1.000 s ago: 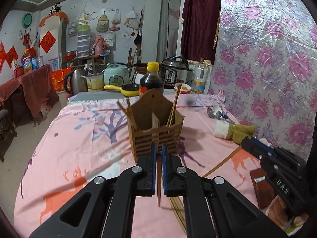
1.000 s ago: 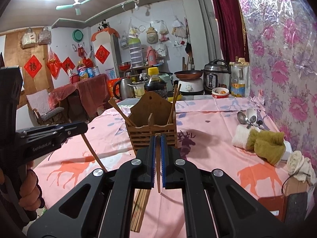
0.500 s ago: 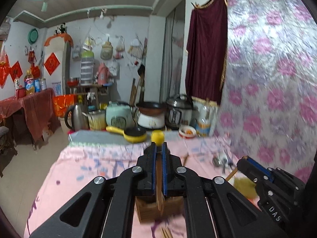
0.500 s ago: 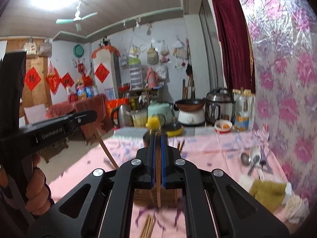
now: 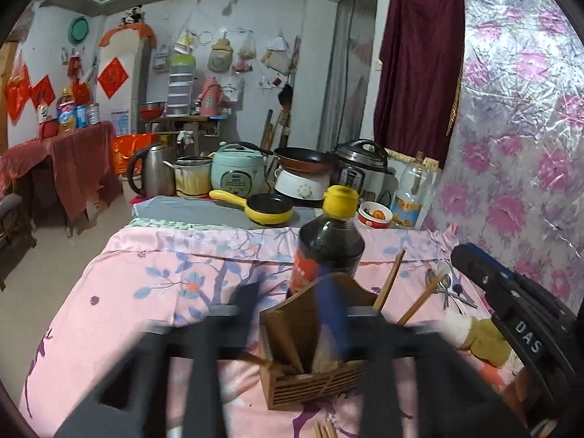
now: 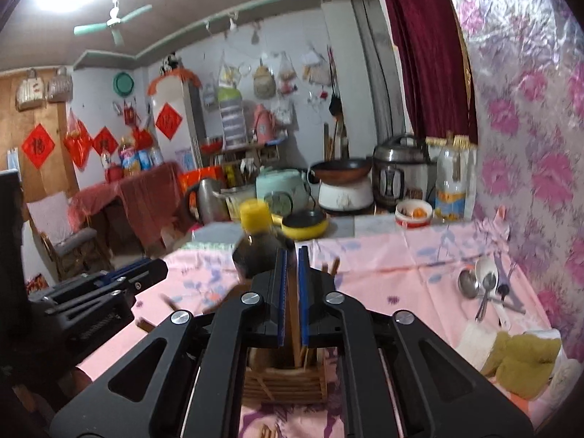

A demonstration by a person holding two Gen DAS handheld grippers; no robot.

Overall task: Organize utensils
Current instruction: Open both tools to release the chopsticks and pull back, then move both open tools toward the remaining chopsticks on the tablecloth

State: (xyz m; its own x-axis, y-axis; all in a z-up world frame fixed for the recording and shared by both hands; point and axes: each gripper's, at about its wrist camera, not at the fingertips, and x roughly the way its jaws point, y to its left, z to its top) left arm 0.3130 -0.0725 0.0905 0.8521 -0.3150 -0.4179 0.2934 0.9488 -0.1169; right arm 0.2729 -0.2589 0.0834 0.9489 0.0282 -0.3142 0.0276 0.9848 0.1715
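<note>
From the left wrist view, the left gripper is a smear of motion over the wooden utensil holder, its jaws opening, with no chopstick clearly between them. The holder stands on the pink flowered worktop just in front of a dark sauce bottle with a yellow cap, and a few chopsticks lean out of its far right corner. More chopstick ends lie on the cloth at the near edge. The right gripper reaches in from the right, above spoons and a yellow-green cloth. From the right wrist view, the right gripper hangs directly above the holder; its blue pads are opening, a single chopstick upright in the narrow gap, whether pressed or loose I cannot tell. The left gripper shows at the left edge.
</note>
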